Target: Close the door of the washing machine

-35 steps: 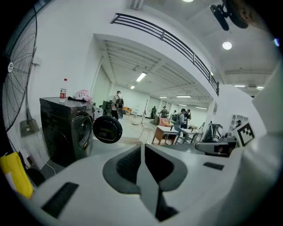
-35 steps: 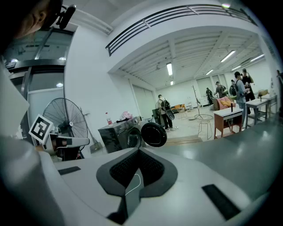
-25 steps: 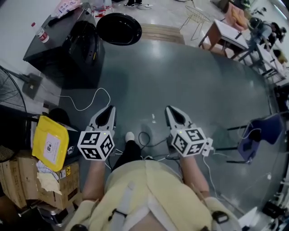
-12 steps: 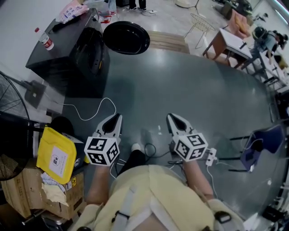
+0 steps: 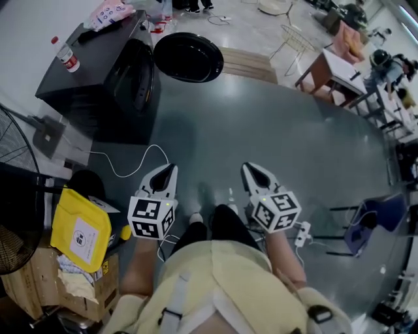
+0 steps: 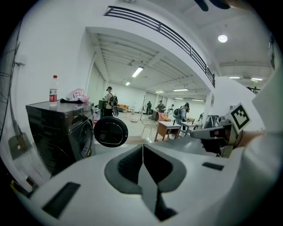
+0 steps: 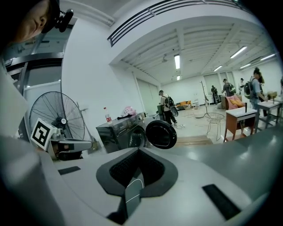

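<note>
- Grey glossy floor (image 5: 274,124) runs out ahead of both grippers in a big open hall, with tables and chairs far off beyond the right one.
- The washing machine (image 5: 91,78) stands ahead of the left gripper (image 5: 168,171) and off to its left, well apart from both tools.
- Its round door (image 5: 188,57) hangs swung wide open past the machine's far front edge. The same door shows ahead of the jaws in the left gripper view (image 6: 110,131) and the right gripper view (image 7: 161,134).
- The left gripper's jaws have just closed the last little way and now meet, with nothing between them.
- The right gripper (image 5: 250,169) also has its jaws pressed together and carries nothing.
- The door looks like a rigid ring with a dark glossy bowl, probably fairly weighty yet free on its hinge.
- That smooth curved face would likely let a pad slide, so pinching it seems needless.
- A push with closed tips on the outer rim, on the side away from the hinge, should swing it. I expect the latch to want a firmer last press.
- The drum opening (image 5: 134,85) is dark, and I cannot tell whether anything lies inside.
- On the machine's top stand a bottle (image 5: 65,55) and a pink bundle (image 5: 108,12).
- Behind and left of the left gripper, a cardboard box (image 5: 32,277) holds crumpled pale stuff, and a yellow flat thing (image 5: 80,228) lies over it.
</note>
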The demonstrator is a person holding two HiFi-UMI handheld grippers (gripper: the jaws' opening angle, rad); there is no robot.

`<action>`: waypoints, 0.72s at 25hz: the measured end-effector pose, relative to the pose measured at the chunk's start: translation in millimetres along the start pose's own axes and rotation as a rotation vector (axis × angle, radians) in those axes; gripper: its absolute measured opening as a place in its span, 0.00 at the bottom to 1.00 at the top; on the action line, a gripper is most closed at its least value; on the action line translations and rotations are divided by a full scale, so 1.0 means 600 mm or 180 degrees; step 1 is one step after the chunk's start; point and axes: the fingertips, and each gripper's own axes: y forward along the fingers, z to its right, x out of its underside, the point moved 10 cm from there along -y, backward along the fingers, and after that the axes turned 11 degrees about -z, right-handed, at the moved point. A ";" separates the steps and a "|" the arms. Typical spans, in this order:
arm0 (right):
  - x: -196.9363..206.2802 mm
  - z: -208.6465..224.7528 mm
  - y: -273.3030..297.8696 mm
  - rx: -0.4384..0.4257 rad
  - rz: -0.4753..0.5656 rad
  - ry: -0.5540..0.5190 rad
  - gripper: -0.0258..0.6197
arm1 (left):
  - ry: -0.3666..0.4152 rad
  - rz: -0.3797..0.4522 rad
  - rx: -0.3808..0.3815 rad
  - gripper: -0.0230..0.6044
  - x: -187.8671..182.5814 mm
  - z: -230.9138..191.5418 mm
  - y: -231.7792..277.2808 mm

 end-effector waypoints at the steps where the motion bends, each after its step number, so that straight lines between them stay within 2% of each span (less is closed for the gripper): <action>1: -0.007 0.009 0.009 -0.0003 0.0014 0.0015 0.05 | 0.0009 0.0018 -0.0011 0.05 -0.007 -0.002 0.005; 6: -0.045 0.051 0.061 -0.0118 0.0017 -0.0004 0.05 | 0.0103 0.0042 -0.0029 0.05 -0.038 -0.007 0.046; 11: -0.096 0.113 0.110 -0.0249 0.0004 -0.0058 0.05 | 0.0102 0.0166 -0.0256 0.05 -0.091 -0.011 0.103; 15: -0.136 0.183 0.146 -0.0320 -0.0035 -0.0030 0.05 | 0.0136 0.0167 -0.0247 0.05 -0.144 0.000 0.169; 18: -0.164 0.226 0.170 -0.0361 -0.0067 -0.0056 0.05 | 0.0047 0.0136 -0.0245 0.06 -0.175 0.002 0.218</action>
